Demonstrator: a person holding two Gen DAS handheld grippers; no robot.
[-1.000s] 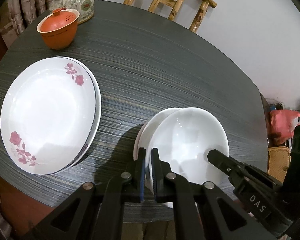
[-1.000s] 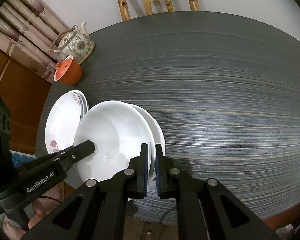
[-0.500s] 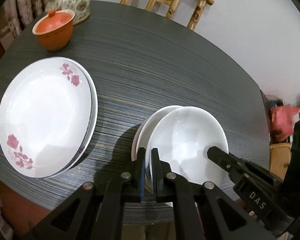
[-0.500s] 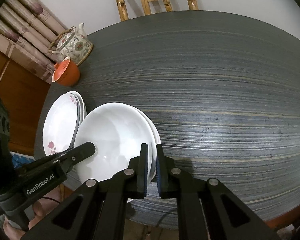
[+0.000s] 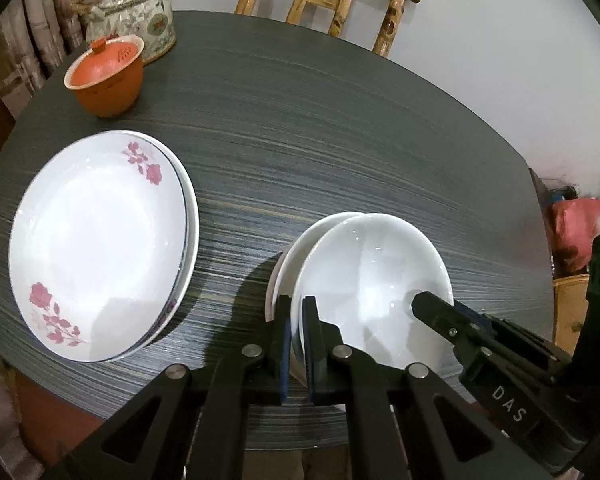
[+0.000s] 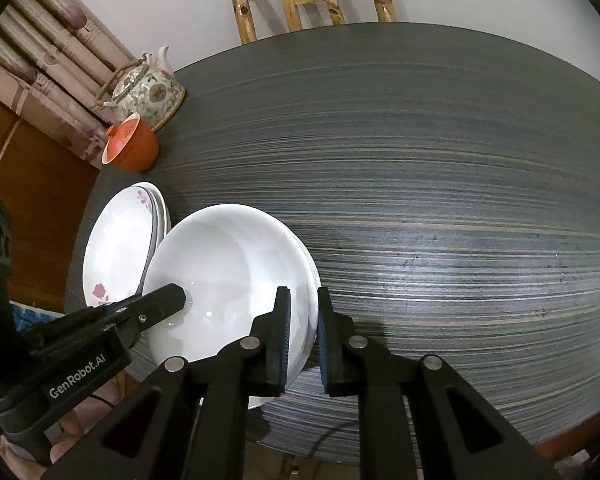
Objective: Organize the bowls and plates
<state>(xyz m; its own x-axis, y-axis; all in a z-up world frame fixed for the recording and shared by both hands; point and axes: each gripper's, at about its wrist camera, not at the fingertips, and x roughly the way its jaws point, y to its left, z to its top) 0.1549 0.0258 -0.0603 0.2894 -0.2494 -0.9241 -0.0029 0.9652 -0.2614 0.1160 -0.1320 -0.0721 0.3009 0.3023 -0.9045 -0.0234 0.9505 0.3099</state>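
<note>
Dark grey wood-grain round table fills most of both views, its streaked top curving away to a bamboo-style wooden chair at the upper edge. At centre left of the left wrist view lies a stack of white rose-patterned shallow plates, near the table's left rim. Just to its right, in the lower middle, sits a stack of plain white glossy bowls, the top one nested in the one beneath and shifted slightly right. In the upper left stand a floral ceramic teapot with a rope handle and, just in front of it, an orange lidded clay cup. The left gripper is clenched on the near-left rim of the top bowl. The right gripper straddles the opposite rim, its jaws opening, the rim between the pads with a gap showing on the right side.
</note>
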